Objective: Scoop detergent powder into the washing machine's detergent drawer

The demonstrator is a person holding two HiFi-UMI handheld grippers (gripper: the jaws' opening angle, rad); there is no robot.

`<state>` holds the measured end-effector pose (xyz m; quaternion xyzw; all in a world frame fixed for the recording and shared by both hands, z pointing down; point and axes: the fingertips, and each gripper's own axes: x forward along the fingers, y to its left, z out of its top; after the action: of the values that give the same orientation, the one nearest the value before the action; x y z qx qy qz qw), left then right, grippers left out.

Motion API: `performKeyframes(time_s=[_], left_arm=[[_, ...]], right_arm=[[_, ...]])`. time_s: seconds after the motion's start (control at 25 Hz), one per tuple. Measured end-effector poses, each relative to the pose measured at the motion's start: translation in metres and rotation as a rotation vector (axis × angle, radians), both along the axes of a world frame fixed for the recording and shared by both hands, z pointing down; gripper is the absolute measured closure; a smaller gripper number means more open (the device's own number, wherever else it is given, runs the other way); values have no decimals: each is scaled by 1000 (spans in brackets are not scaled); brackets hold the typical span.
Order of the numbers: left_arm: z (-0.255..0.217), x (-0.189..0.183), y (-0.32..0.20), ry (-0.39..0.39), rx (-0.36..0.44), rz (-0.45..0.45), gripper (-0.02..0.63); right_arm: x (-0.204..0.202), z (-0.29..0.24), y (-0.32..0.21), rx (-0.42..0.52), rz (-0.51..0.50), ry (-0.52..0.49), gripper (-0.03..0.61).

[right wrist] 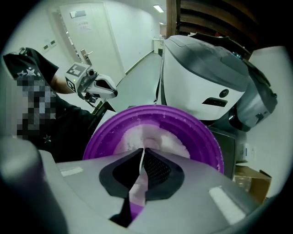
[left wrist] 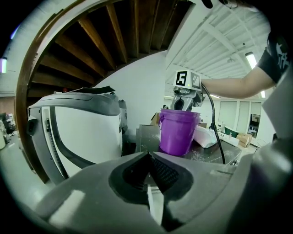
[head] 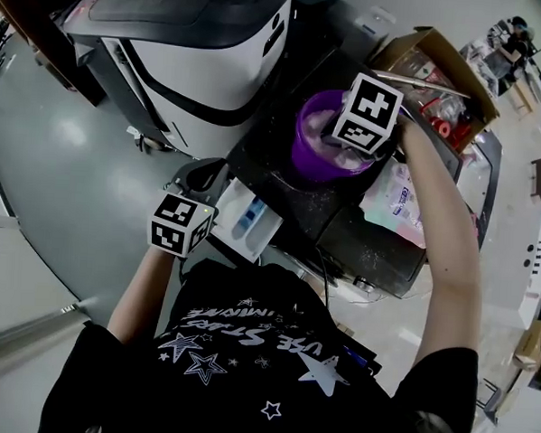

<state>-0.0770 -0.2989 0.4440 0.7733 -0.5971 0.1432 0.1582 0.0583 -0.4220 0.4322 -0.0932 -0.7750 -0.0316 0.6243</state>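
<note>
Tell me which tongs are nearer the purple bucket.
Right. The right tongs hang over the mouth of the purple bucket, pinching a thin white strip; the left tongs sit low beside the drawer, apart from it.

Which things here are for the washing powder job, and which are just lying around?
For the job: purple plastic bucket of white powder; white detergent drawer; white-and-grey washing machine; thin white scoop handle; right hand-held gripper holding it; left hand-held gripper on the drawer.
Just lying about: brown cardboard box; white plastic pack.
</note>
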Motion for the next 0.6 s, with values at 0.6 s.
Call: performKeyframes(time_s=[0.6], left_arm=[[3,6,-1,-5,-6,43,614]], right_arm=[[3,-9,0,-144,215,-2,541]])
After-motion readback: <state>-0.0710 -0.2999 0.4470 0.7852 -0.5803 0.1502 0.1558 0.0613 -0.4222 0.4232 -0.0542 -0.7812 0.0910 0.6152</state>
